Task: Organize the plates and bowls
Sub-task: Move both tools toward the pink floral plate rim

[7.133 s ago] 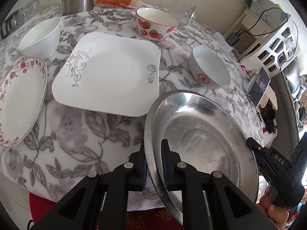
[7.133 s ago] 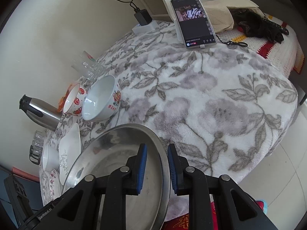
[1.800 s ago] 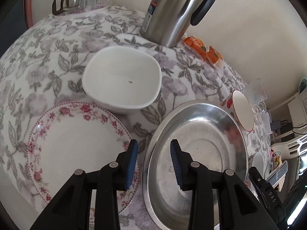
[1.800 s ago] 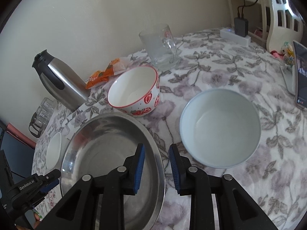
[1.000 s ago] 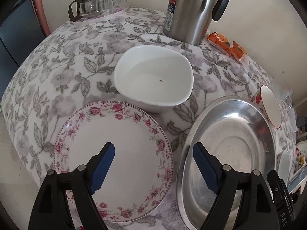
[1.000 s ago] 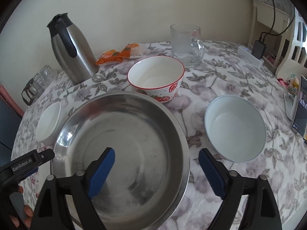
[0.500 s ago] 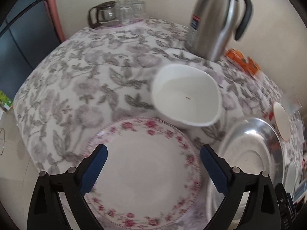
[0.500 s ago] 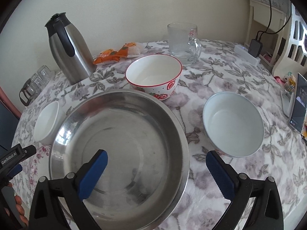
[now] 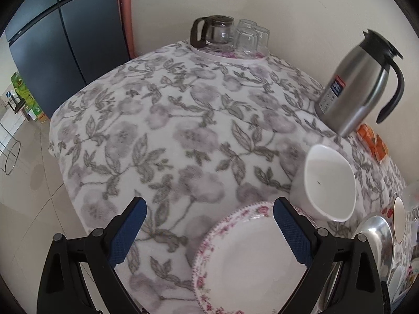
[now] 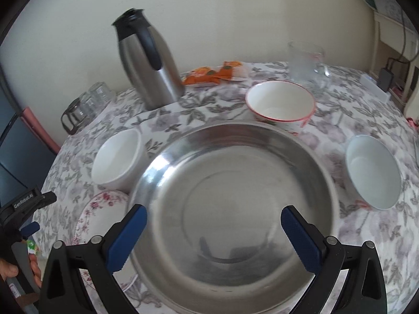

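Observation:
A large steel plate (image 10: 233,193) lies on the flowered tablecloth; its edge shows in the left wrist view (image 9: 377,238). My right gripper (image 10: 213,233) is open and empty above its near side. A pink-flowered plate (image 9: 251,259) lies left of it, partly under its rim (image 10: 99,209). My left gripper (image 9: 208,231) is open and empty, over the cloth and that plate's left edge. A white bowl (image 9: 327,180) (image 10: 117,159) stands behind the flowered plate. A strawberry bowl (image 10: 281,106) and a pale bowl (image 10: 371,172) stand further right.
A steel thermos jug (image 9: 358,83) (image 10: 149,65) stands at the back. A glass pot with upturned glasses (image 9: 230,34) sits at the far left corner. Orange snack packets (image 10: 214,74) and a glass mug (image 10: 306,62) lie by the wall. A dark fridge (image 9: 52,39) stands beyond the table.
Both grippers let go of the steel plate and opened wide. The left gripper swung left away from it, over the flowered plate's edge. The right gripper drew back slightly.

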Demonstrator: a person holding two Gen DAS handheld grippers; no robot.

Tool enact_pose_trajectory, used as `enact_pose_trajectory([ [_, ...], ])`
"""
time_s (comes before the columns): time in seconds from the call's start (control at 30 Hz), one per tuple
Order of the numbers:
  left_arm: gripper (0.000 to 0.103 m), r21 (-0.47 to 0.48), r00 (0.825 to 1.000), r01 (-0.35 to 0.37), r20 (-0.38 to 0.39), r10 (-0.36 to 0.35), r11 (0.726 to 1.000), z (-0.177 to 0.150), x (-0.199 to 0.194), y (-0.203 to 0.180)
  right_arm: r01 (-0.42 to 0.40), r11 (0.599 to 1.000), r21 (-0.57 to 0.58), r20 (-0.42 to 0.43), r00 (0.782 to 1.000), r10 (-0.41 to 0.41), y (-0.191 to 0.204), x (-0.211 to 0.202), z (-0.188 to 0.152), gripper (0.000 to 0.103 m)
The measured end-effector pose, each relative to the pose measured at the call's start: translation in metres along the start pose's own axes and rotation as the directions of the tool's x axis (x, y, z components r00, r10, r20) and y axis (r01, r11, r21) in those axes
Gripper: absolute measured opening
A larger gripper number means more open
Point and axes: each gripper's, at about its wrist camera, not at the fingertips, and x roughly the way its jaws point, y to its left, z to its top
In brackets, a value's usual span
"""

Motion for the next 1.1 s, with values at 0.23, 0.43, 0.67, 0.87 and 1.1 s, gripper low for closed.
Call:
enact_pose_trajectory([
  [0.23, 0.098, -0.031, 0.999, -0.005, 0.041, 0.006, 0.999, 0.008, -0.004, 0.025, -0.082, 0.994, -0.077, -0.002, 0.997, 0.083, 0.047, 0.003, -0.008, 0.103],
  [0.43, 0.098, -0.065, 0.999, -0.013, 0.032, 0.015, 0.998, 0.01, 0.002, 0.048, -0.152, 0.983, -0.106, -0.049, 0.988, 0.148, 0.078, 0.014, -0.016, 0.103],
  [0.67, 0.098, -0.114, 0.999, 0.022, -0.023, -0.025, 0.993, 0.006, 0.016, 0.064, -0.229, 0.969, -0.097, -0.078, 0.972, 0.222, 0.09, 0.024, -0.023, 0.103],
  [0.87, 0.098, -0.119, 0.992, 0.088, -0.075, -0.098, 0.989, 0.005, 0.025, 0.063, -0.246, 0.961, -0.128, -0.087, 0.968, 0.236, 0.1, 0.022, -0.027, 0.103],
  [1.1, 0.098, -0.172, 0.969, 0.127, -0.191, -0.159, 0.977, -0.001, 0.039, 0.066, -0.239, 0.963, -0.127, -0.11, 0.968, 0.226, 0.103, 0.021, -0.035, 0.103],
])
